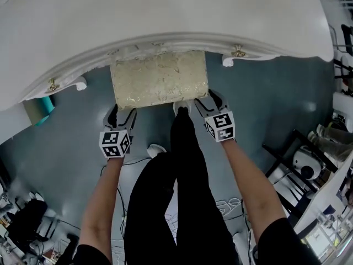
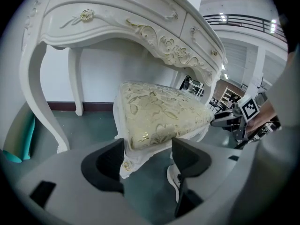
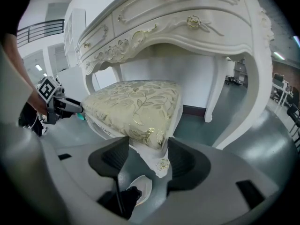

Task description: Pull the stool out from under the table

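The stool (image 1: 160, 79), with a cream and gold leaf-patterned cushion, stands half under the white carved table (image 1: 165, 10), its near edge out over the blue-grey floor. My left gripper (image 1: 120, 112) is at its near left corner. In the left gripper view that corner of the stool (image 2: 159, 111) fills the gap, and the left gripper (image 2: 148, 149) has both pads against it. My right gripper (image 1: 207, 101) is at the near right corner. There the stool (image 3: 133, 102) and its white carved skirt sit between the pads of the right gripper (image 3: 147, 149), which press on them.
The person's black-clad legs and white shoes (image 1: 156, 149) stand just behind the stool. Curved table legs (image 2: 47, 102) (image 3: 243, 107) flank it. A teal roll (image 1: 44, 106) leans at the left. A black frame and equipment (image 1: 292, 164) crowd the right.
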Action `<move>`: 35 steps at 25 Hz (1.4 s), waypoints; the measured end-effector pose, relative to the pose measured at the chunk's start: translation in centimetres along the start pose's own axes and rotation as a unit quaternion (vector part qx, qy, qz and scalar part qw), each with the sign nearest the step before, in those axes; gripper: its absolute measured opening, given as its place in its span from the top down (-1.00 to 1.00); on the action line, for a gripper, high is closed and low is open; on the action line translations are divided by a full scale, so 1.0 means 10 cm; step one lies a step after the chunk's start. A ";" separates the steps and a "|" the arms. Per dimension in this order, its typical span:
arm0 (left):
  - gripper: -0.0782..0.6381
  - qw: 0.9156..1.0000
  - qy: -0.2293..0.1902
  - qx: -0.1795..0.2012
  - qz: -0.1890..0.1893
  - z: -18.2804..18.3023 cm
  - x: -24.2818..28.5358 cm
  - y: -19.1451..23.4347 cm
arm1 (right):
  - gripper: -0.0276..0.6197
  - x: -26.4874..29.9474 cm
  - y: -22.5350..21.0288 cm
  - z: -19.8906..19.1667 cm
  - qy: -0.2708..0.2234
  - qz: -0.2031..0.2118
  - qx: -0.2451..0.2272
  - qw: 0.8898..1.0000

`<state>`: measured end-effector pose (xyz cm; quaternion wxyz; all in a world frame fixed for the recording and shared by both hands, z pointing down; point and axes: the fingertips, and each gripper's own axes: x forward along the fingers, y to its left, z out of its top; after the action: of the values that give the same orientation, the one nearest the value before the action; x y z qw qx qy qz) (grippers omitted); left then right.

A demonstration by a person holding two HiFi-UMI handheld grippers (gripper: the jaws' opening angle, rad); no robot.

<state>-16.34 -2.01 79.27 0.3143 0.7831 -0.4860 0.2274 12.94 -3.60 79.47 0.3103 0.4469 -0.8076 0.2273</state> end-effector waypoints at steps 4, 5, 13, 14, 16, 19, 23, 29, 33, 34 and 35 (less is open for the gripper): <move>-0.12 1.000 0.005 -0.011 0.002 -0.07 -0.07 -0.04 | 0.07 0.02 0.01 -0.02 0.015 0.006 -0.010 1.000; -0.12 1.000 0.004 -0.013 0.002 -0.08 -0.08 -0.05 | 0.07 0.02 0.02 -0.02 0.015 0.006 -0.014 1.000; -0.16 1.000 0.014 0.011 -0.001 -0.15 -0.16 -0.13 | 0.09 -0.03 0.05 -0.05 0.006 -0.008 -0.004 1.000; -0.16 1.000 0.016 0.019 0.000 -0.18 -0.17 -0.16 | 0.09 -0.05 0.05 -0.06 0.007 -0.004 -0.007 1.000; -0.16 1.000 0.017 0.021 0.002 -0.23 -0.20 -0.21 | 0.09 -0.09 0.05 -0.10 0.011 -0.001 -0.009 1.000; -0.16 0.999 0.024 0.022 0.003 -0.29 -0.24 -0.24 | 0.09 -0.14 0.10 -0.16 0.018 -0.002 -0.006 1.000; -0.16 0.999 0.037 0.029 -0.001 -0.37 -0.31 -0.29 | 0.09 -0.21 0.15 -0.25 0.025 0.002 -0.004 1.000; -0.17 0.999 0.040 0.027 0.002 -0.48 -0.39 -0.41 | 0.09 -0.35 0.21 -0.41 0.033 0.001 0.004 0.999; -0.17 0.999 0.035 0.032 -0.002 -0.47 -0.42 -0.46 | 0.09 -0.43 0.26 -0.51 0.040 -0.007 0.014 0.999; -0.17 0.999 0.035 0.033 -0.001 -0.47 -0.42 -0.45 | 0.09 -0.43 0.28 -0.53 0.042 -0.011 0.016 0.999; -0.17 0.999 0.036 0.037 0.000 -0.48 -0.42 -0.44 | 0.09 -0.43 0.29 -0.54 0.043 -0.013 0.019 0.999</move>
<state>-14.45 5.48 78.64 0.3028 0.7854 -0.4654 0.2735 13.80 3.84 79.94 0.3393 0.4531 -0.7831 0.2575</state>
